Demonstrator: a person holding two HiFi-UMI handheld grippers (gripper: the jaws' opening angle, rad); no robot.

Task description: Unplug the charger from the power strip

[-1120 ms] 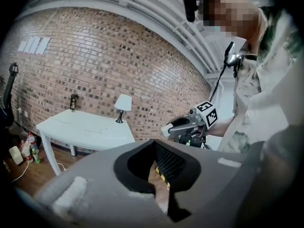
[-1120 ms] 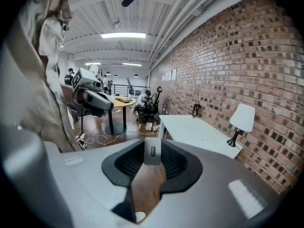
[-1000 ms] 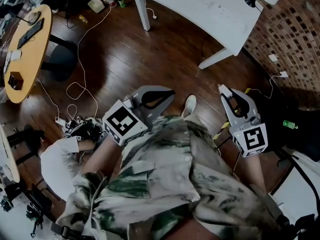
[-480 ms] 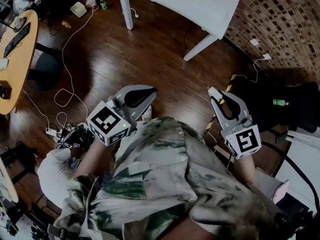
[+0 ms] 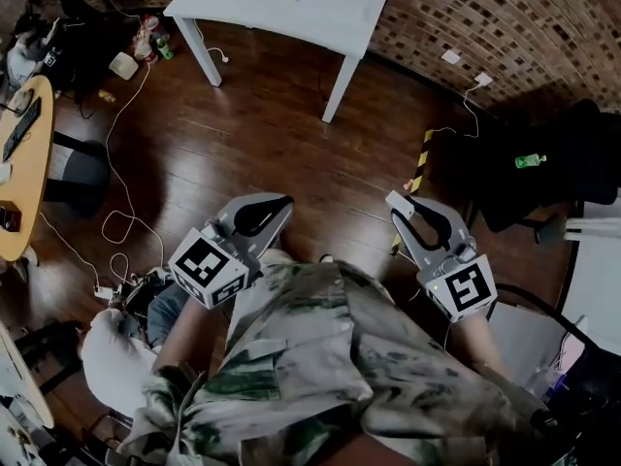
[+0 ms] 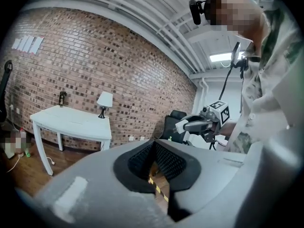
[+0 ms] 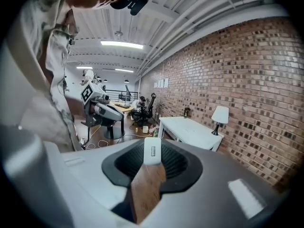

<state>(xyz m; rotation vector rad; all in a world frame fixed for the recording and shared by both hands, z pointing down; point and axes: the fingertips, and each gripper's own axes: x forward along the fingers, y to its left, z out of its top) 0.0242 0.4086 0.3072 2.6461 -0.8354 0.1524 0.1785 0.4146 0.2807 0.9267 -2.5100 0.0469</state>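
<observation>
My right gripper is held out over the dark wood floor, shut on a small white charger. The right gripper view shows that charger upright between the jaw tips, with no cable seen on it. My left gripper is at the left, level with it, its tips together and nothing between them; the left gripper view shows its black pads meeting at the tip. A small white power strip lies on the floor far left among cables, well away from both grippers.
A white table stands ahead against the brick wall. A black chair with a green bottle is at the right. Yellow-black tape marks the floor. Loose white cable and a round wooden desk are at the left.
Both grippers have travelled across the floor toward the brick wall; the table and wall now sit further left and the power strip lower left. The right gripper still holds the charger.
</observation>
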